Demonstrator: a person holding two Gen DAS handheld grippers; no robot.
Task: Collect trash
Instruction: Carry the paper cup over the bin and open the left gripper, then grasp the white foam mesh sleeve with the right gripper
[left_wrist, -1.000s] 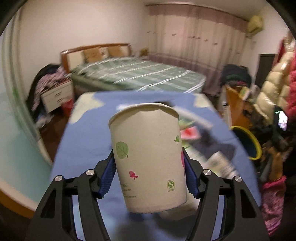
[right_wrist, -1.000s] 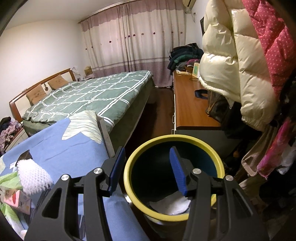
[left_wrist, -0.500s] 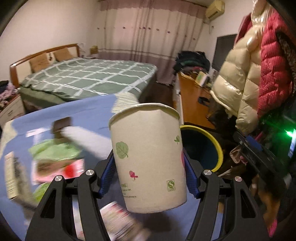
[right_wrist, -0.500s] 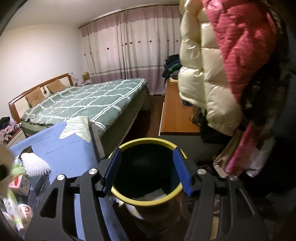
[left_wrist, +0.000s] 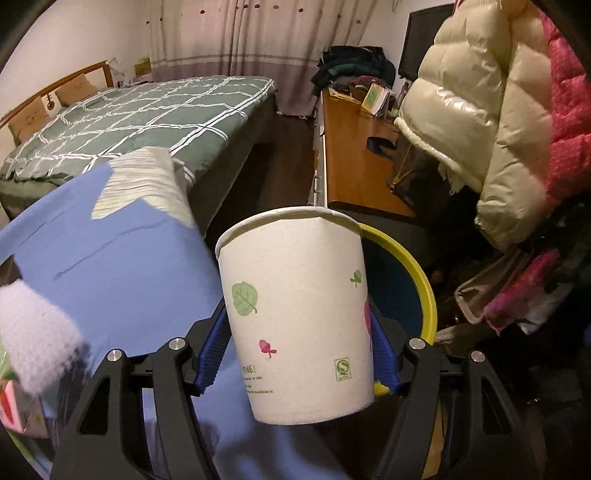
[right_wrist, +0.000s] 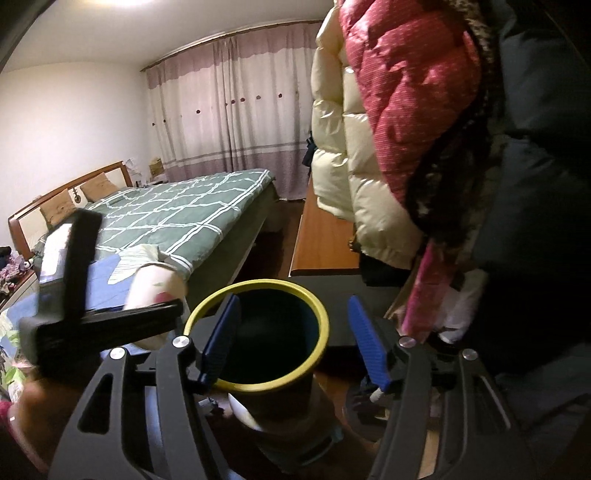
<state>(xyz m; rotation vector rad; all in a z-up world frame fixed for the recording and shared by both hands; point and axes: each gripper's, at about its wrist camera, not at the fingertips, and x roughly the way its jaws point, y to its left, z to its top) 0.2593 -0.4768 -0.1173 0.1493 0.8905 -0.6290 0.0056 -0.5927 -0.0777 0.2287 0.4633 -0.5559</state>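
White paper cup (left_wrist: 299, 317), one in number, printed with green leaves and small pink flowers, is pinched upright between the two blue ribbed pads of the left gripper (left_wrist: 297, 354). In the left wrist view the cup sits at centre frame; its body hides most of the yellow-rimmed round trash bin (left_wrist: 410, 273), of which only an arc of rim and dark interior shows at 3 o'clock of the cup. In the right wrist view the same cup (right_wrist: 155, 291) appears blurred at 9 o'clock of the bin, partly covered by the black body of the left gripper (right_wrist: 92, 317).

One right gripper (right_wrist: 291, 336) is present, its blue pads spread wide with nothing between them; the bin (right_wrist: 258, 384) appears between and beyond them. Bin contents cannot be made out; the interior is dark.

Counted items: one blue cloth-covered table (left_wrist: 110, 266) at 9 o'clock; one white fluffy object (left_wrist: 33, 332) at the left edge, blurred and cut off; one green checked bed (left_wrist: 140, 118) at 11 o'clock; one wooden cabinet (left_wrist: 354, 155) at 1 o'clock; one cream puffer jacket (left_wrist: 480, 122) and one pink puffer jacket (left_wrist: 569, 122) hanging at 2 o'clock, the pink one cropped by the frame.
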